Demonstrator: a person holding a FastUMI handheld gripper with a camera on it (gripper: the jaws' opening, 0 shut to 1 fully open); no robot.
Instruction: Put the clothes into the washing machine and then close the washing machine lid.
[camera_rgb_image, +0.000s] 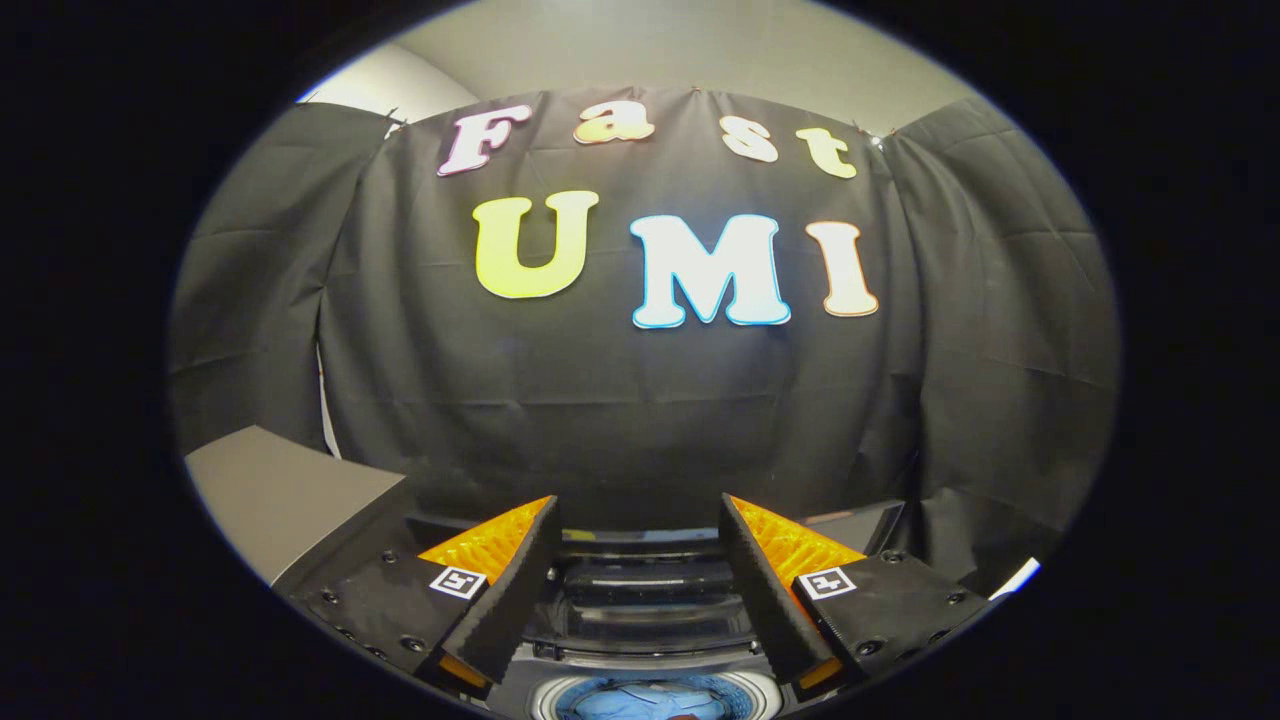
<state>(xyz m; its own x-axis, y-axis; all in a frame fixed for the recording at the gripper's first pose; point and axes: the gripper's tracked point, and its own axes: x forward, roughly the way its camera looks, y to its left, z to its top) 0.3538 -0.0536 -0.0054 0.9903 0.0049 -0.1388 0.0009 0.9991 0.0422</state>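
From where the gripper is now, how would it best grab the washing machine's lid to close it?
Probably by the lid's free top edge, coming from the front. It stands raised behind the drum, where blue clothes already lie. The gripper hangs open just before that edge, holding nothing.

Washing machine (640, 600) drum and blue clothes (640, 702) mostly cut off below

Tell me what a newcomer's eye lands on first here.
First the gripper, its fingers spread apart with nothing between them, pointing at the black cloth wall. Below the fingers sits the washing machine's open drum, with blue clothes already inside. The raised lid stands just beyond the drum.
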